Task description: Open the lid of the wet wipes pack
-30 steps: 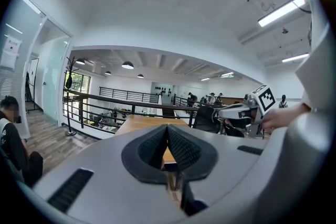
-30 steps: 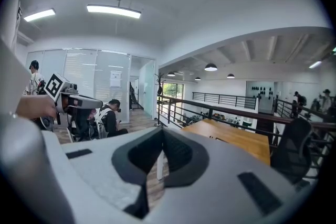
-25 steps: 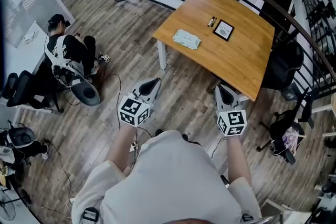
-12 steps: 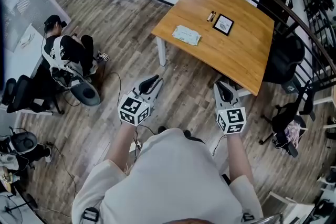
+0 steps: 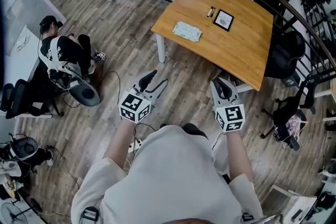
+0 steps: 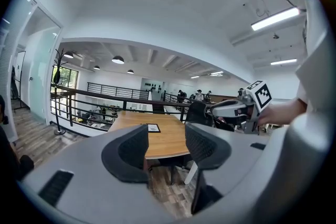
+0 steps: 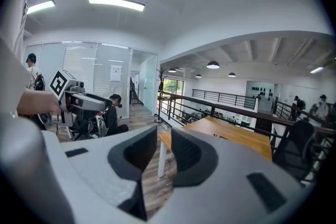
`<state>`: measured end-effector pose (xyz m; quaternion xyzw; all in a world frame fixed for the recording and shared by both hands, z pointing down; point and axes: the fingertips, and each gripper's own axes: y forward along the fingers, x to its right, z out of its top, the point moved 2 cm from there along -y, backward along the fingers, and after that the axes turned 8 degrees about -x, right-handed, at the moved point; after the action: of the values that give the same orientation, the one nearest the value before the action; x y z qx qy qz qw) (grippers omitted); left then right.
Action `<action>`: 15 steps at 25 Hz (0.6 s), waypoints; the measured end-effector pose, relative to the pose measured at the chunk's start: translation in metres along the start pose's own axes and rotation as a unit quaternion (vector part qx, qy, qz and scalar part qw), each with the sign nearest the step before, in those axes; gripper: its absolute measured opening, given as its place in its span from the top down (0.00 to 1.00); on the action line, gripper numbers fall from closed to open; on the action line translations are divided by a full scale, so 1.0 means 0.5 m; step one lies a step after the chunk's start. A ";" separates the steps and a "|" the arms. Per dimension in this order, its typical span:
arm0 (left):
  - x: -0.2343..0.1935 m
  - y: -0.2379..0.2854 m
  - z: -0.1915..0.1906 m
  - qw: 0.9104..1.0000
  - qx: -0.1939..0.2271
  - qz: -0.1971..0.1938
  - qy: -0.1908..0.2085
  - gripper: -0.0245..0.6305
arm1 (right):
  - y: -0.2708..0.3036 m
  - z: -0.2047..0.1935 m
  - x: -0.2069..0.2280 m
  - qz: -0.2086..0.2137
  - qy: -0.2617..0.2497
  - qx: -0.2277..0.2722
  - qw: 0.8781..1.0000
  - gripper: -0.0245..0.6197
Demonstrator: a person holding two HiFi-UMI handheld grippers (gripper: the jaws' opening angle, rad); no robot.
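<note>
The wet wipes pack [image 5: 187, 31], a flat pale-green packet whose lid is too small to judge, lies near the 9 o'clock edge of the orange wooden worktop [image 5: 239, 55], well apart from both tools. The left hand-held gripper [image 5: 156, 79] has just been opening and is released and empty. The right hand-held gripper [image 5: 221, 84], at its 3 o'clock, is slightly parted and empty.

Smooth wooden table [image 5: 236, 55], matt wood-plank floor [image 5: 126, 23]
</note>
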<state>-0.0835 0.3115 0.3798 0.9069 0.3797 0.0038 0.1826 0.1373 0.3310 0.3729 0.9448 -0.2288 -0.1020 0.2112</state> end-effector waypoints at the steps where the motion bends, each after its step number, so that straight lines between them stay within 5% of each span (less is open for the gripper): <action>1: -0.002 0.001 -0.003 1.000 -0.001 -0.003 0.001 0.63 | 0.003 0.000 -0.004 0.000 -0.001 -0.001 1.000 0.85; 15: -0.067 0.105 -0.007 1.000 -0.019 -0.004 -0.014 0.59 | 0.131 0.002 0.064 0.019 -0.005 -0.021 1.000 0.85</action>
<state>-0.0715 0.2556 0.4050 0.9019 0.3804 -0.0020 0.2047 0.1395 0.2627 0.3981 0.9353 -0.2452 -0.1074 0.2314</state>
